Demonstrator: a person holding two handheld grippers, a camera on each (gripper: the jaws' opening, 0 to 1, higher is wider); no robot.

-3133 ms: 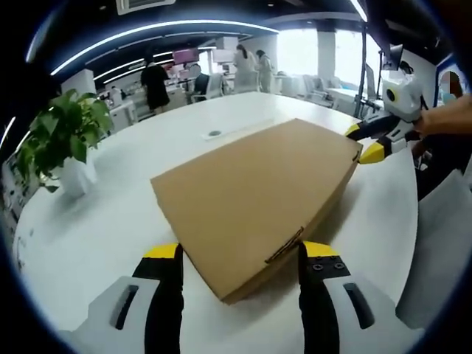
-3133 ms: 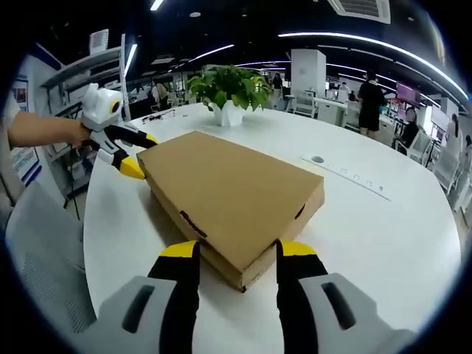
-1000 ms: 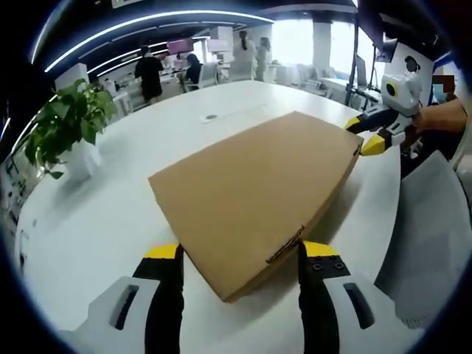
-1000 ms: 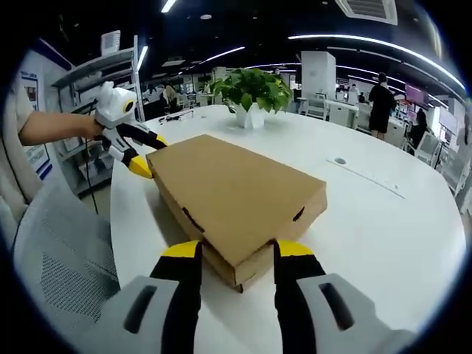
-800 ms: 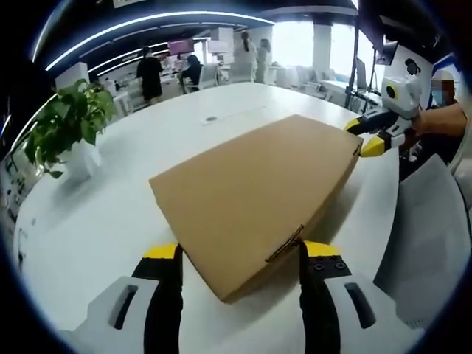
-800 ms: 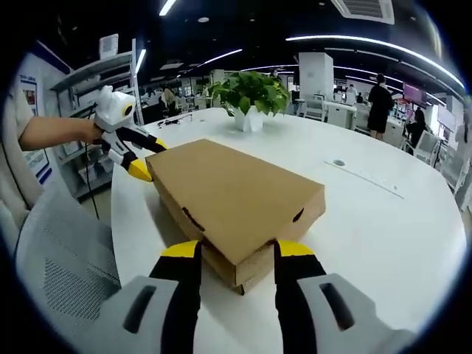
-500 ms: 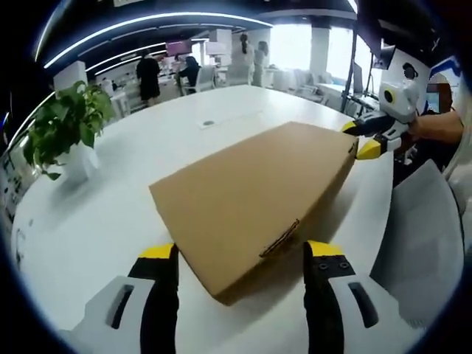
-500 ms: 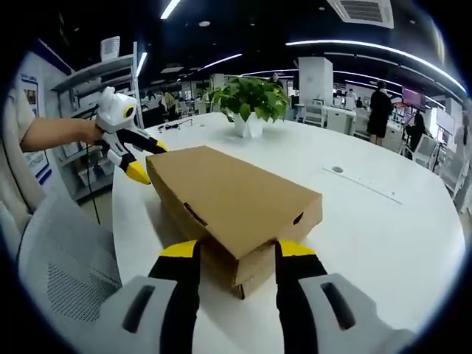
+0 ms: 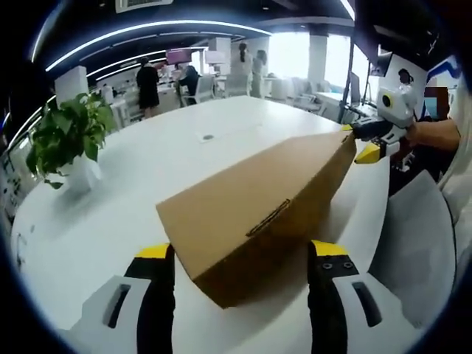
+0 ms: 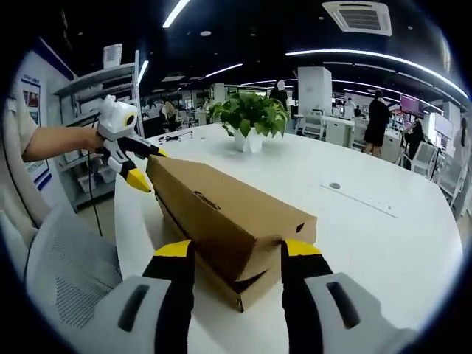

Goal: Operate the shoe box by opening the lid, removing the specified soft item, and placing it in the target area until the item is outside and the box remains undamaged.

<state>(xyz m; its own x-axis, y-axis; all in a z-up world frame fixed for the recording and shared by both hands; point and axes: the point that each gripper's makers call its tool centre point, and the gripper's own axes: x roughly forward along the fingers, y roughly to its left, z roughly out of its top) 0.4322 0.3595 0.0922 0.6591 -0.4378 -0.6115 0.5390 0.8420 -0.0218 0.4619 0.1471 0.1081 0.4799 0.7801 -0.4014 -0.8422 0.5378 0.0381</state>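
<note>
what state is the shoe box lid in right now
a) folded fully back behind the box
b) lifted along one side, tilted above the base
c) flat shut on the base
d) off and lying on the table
b: in the right gripper view the lid sits tilted, a dark gap open above the base, with each gripper's jaws at one end.

There is one cardboard shoe box, in the middle of the frame, and it sits on one white worktop with one potted plant at the left of the left gripper view. There are two tools: the left tool rises from the bottom of its own view, and the right tool from the bottom of the right gripper view. One mesh chair fills the lower left there.
</note>
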